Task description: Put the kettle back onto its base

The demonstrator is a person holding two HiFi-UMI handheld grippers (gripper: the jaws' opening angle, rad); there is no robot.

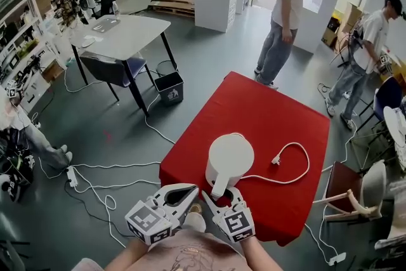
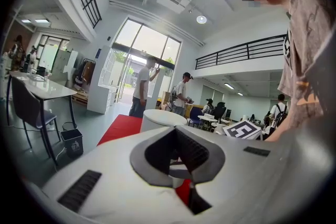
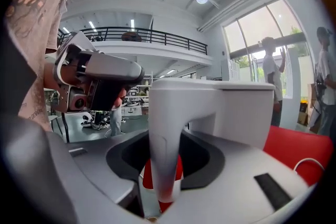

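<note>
A white kettle (image 1: 229, 158) stands on the red table (image 1: 279, 117) near its front edge, with its handle (image 1: 219, 188) turned toward me. Its cord (image 1: 298, 171) runs out from under it to a loose plug (image 1: 276, 160); the base is not seen apart from the kettle. My right gripper (image 1: 221, 195) is open, and the handle (image 3: 165, 149) stands between its jaws with gaps on both sides. My left gripper (image 1: 190, 190) hangs just left of the handle, shut and holding nothing. In the left gripper view the kettle (image 2: 160, 119) lies beyond the left gripper (image 2: 176, 131).
A wooden chair (image 1: 355, 193) stands off the table's right side. A dark bin (image 1: 169, 87) and a white table (image 1: 124, 35) are at the far left. Cables (image 1: 108, 181) trail on the floor. Two people (image 1: 285, 9) (image 1: 371, 47) stand behind the table.
</note>
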